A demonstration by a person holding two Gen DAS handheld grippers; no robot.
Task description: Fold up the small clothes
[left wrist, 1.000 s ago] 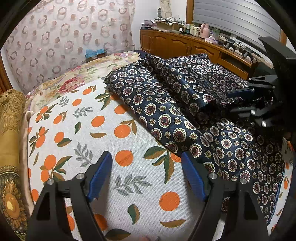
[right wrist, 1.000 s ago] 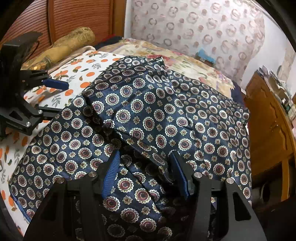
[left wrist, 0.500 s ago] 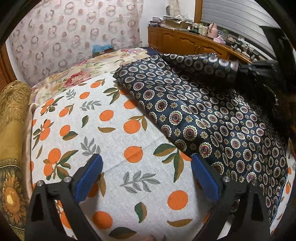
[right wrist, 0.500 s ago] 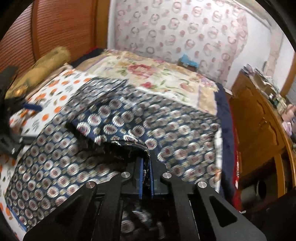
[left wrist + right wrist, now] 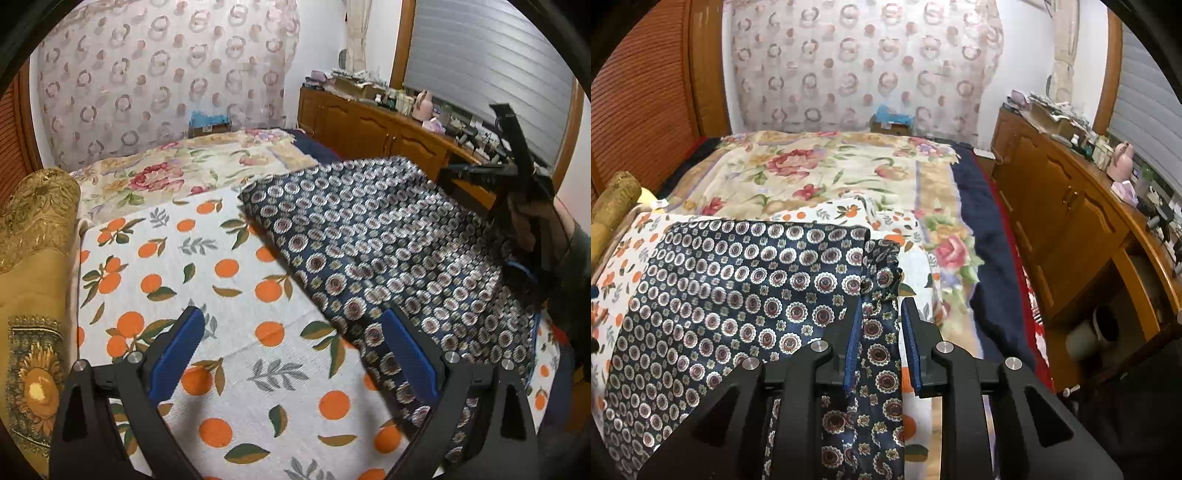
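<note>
A navy garment (image 5: pixel 369 236) with round medallion print lies spread flat on the bed, over an orange-print sheet (image 5: pixel 221 266). My left gripper (image 5: pixel 291 317) hangs open above the sheet, beside the garment's left edge, with nothing between its blue pads. In the right wrist view the garment (image 5: pixel 738 295) fills the lower left. My right gripper (image 5: pixel 882 302) is at its right edge; its jaws are opening, and a crumpled strip of the cloth lies loose between them. The right gripper (image 5: pixel 517 177) also shows at the far right of the left wrist view, with a hand behind it.
A floral bedspread (image 5: pixel 820 166) covers the far half of the bed. A gold bolster pillow (image 5: pixel 33 240) lies along the left side. A wooden cabinet (image 5: pixel 1063 206) with clutter on top runs along the right. A ring-patterned curtain (image 5: pixel 849 66) hangs behind.
The right gripper shut on a fold of the garment, carried it to the right so the cloth now lies flat, then parted its jaws. The left gripper opened wider and rose a little.
</note>
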